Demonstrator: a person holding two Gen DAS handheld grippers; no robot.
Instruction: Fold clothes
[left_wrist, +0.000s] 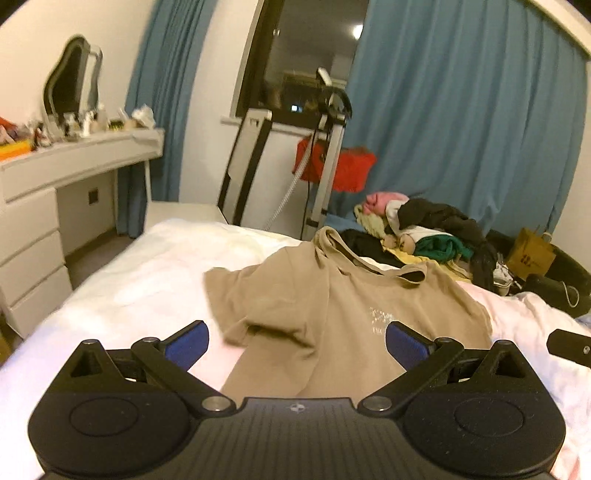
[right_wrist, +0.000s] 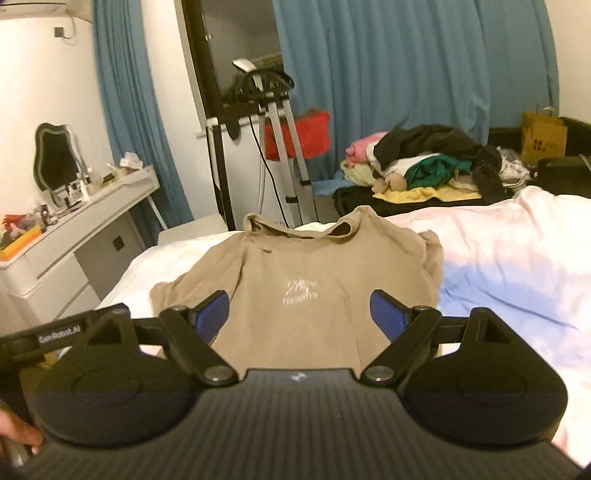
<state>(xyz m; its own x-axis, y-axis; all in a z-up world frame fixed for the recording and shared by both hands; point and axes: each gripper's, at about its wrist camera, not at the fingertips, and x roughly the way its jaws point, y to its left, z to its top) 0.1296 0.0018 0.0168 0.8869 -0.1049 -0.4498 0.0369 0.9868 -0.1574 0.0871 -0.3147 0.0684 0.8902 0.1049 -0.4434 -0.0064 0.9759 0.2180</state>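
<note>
Lying flat on white bed (right_wrist: 517, 258), tan T-shirt (right_wrist: 295, 266), collar pointing away, left gripper (left_wrist: 297, 341) and right gripper (right_wrist: 298, 312) spread wide

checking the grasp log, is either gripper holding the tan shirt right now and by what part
Nothing is held. The left gripper and right gripper both stand open above the tan shirt, which lies spread on the bed.

"GenRobot.AI" on left tongs' arm (right_wrist: 61, 329), pale unreadable print on beige shirt (right_wrist: 301, 291)

Both wrist views low over bed (left_wrist: 110, 295), sharing tan shirt (right_wrist: 295, 280).
</note>
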